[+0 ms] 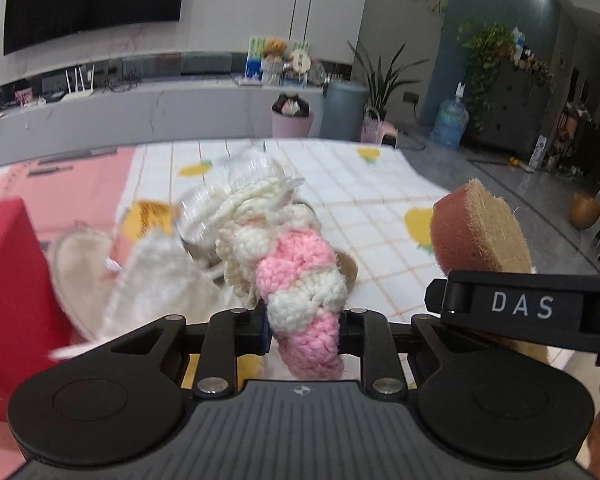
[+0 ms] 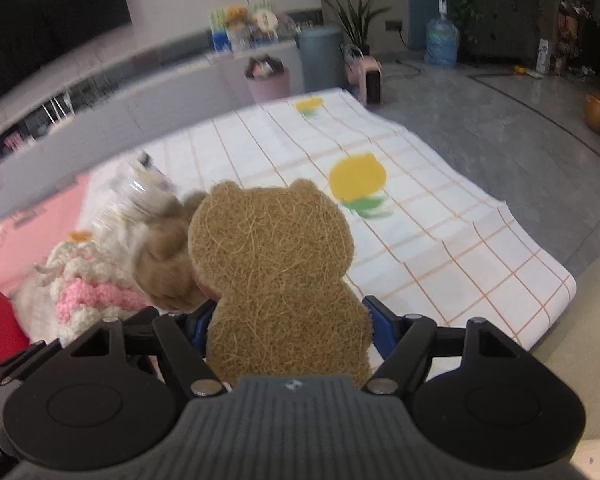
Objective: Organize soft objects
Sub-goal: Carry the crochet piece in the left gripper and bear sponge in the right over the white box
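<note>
In the left wrist view our left gripper (image 1: 304,330) has its jaws drawn narrow and pinched on a pink-and-cream chunky knit piece (image 1: 300,272), which rises from the pads above the checked tablecloth (image 1: 380,208); blurred white cloths (image 1: 156,280) and a clear plastic container (image 1: 220,204) lie beyond it, a red box (image 1: 8,280) stands at the left edge, and the bear-shaped loofah sponge (image 1: 480,228) shows at the right. In the right wrist view our right gripper (image 2: 290,320) stands wide, its pads pressing both sides of that sponge (image 2: 276,264), held upright over the cloth (image 2: 440,240), with a tan plush toy (image 2: 168,264) just beside it.
</note>
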Demonstrator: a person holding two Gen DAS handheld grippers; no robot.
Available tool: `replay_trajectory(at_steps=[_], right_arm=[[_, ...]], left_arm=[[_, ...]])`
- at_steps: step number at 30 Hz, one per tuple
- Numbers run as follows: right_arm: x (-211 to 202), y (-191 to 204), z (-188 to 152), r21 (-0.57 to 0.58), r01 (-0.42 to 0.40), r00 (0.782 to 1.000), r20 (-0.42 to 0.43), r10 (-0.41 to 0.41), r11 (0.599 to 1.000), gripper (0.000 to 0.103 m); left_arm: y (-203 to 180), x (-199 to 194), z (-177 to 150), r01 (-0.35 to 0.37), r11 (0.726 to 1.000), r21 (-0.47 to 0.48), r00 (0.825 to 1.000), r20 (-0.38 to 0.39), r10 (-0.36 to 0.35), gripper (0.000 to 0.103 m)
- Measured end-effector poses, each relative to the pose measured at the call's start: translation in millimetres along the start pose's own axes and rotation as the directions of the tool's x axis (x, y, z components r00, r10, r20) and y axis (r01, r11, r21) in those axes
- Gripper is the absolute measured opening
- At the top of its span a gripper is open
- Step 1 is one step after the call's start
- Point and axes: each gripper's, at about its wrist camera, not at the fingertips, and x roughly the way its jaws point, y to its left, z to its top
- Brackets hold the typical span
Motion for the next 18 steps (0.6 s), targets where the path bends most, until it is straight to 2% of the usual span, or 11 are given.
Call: replay_trajectory(at_steps=[7, 12, 18], right_arm=[[-67, 36, 10, -0.036, -0.064, 0.987, 0.143, 0.068, 0.997, 0.072], [-118, 88, 10, -0.120, -0.126, 0.965, 0.216, 0.150, 0.985, 0.072], [-159, 167, 5, -0.225, -0.222, 0.931, 0.241, 0.275, 0.949, 0.072]], left_arm=[[28, -63, 29, -0.031, 1.000, 0.006, 0.994, 0.103, 0.030, 0.027], [67, -109, 47, -0.103, 0.995, -0.014, 0.981, 0.161, 0.104, 0.027], [119, -155, 53, -0.215, 0.976, -0.041, 0.955, 0.201, 0.219, 0.027]])
